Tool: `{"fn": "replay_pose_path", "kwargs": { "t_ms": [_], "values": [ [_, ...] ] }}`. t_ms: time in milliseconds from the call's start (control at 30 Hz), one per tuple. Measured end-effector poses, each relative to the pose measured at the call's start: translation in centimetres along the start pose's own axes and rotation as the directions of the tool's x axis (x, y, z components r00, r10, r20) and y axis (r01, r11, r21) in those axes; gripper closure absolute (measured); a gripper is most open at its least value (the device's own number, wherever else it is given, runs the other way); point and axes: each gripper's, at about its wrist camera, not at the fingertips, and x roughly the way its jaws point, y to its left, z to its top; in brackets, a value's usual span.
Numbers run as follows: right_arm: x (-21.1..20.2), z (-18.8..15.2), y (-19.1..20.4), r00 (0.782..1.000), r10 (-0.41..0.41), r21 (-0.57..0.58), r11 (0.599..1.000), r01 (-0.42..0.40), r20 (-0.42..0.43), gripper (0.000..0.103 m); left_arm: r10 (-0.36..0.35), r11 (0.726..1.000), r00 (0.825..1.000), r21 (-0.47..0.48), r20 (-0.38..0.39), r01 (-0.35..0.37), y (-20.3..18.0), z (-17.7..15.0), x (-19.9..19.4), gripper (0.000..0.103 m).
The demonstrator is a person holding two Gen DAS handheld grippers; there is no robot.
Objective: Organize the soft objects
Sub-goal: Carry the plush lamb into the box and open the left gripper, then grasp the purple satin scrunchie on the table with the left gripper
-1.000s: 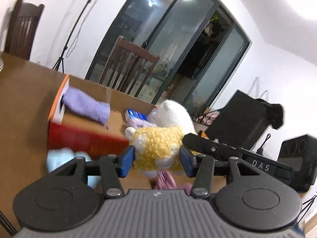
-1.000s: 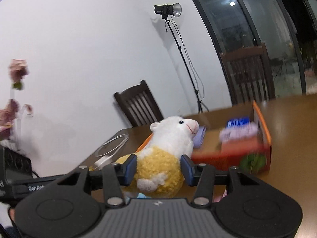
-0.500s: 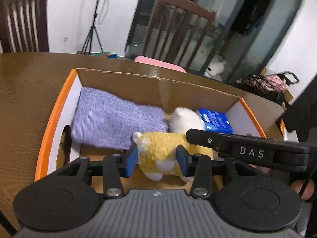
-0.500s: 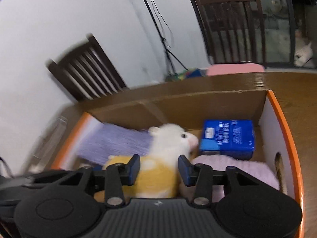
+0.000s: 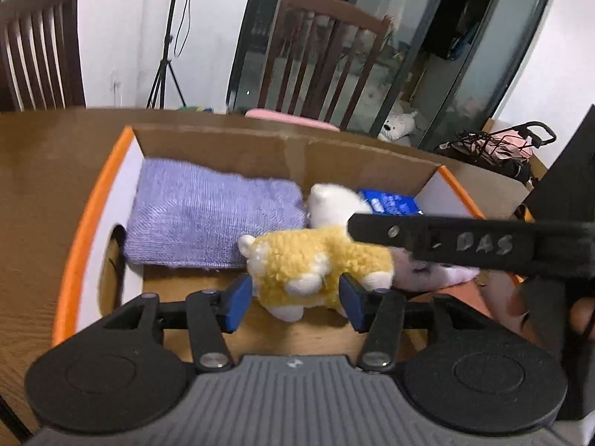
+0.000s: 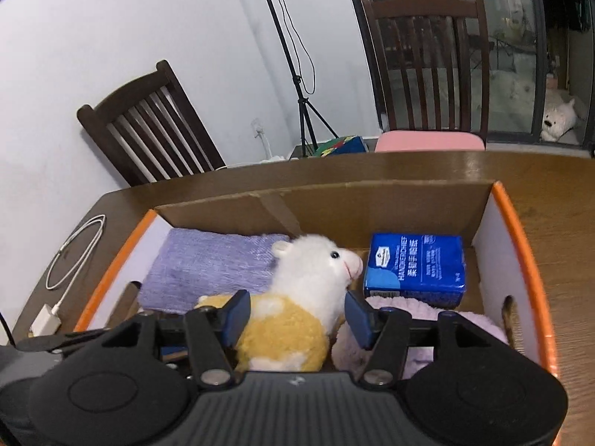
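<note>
box [image 6: 517, 260]: holds plush alpaca [image 6: 297, 308] between purple towel [image 6: 212, 267] and tissue pack [image 6: 416, 269] | both grippers angled down into box | left gripper [image 5: 295, 297], right gripper [image 6: 293, 316]: jaws just widened, released around alpaca | earlier alpaca hung above table

A second ago I held the plush alpaca [image 6: 297, 308] up in the air short of the cardboard box [image 6: 520, 260]; now I have carried it in and it lies on the box floor between the purple towel [image 5: 212, 215] and the blue tissue pack [image 6: 416, 267]. My left gripper [image 5: 295, 299] and right gripper [image 6: 297, 314] have just been opening their jaws. The pads now stand slightly off the toy's yellow body, which is between them.
</note>
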Motion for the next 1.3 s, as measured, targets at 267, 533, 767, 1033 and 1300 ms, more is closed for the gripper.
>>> {"fn": "replay_pose_path", "kwargs": {
  "t_ms": [267,533,767,1033,1300],
  "values": [
    [-11.0,1.8,1.0,0.992,-0.010,-0.102,0.995,0.023,0.129,0.040,0.043,0.994,0.989,0.092,0.141,-0.057,-0.2,0.5,-10.5,0.048],
    [-20.1,0.1,0.3,0.974,-0.072,-0.111,0.989,0.098,0.217,0.037,0.091,0.990,0.970,0.086,0.225,-0.113,-0.4,-1.6,-18.0,0.048],
    [-25.0,-8.6,1.3,0.947,-0.051,-0.161,0.981,0.107,0.317,0.029,0.071,0.978,0.944,0.165,0.323,-0.130,-2.0,-10.9,-23.2,0.035],
    [-28.3,-22.9,3.3,0.917,-0.024,-0.267,0.954,0.140,0.398,0.019,0.073,0.986,0.921,0.114,0.382,-0.125,-3.4,-23.6,-25.3,0.016],
    [-28.9,-31.1,1.6,0.953,0.041,-0.155,0.988,0.006,0.300,0.019,0.012,0.992,0.962,0.121,0.273,-0.046,-5.1,-27.2,-25.0,0.014]
  ]
}}
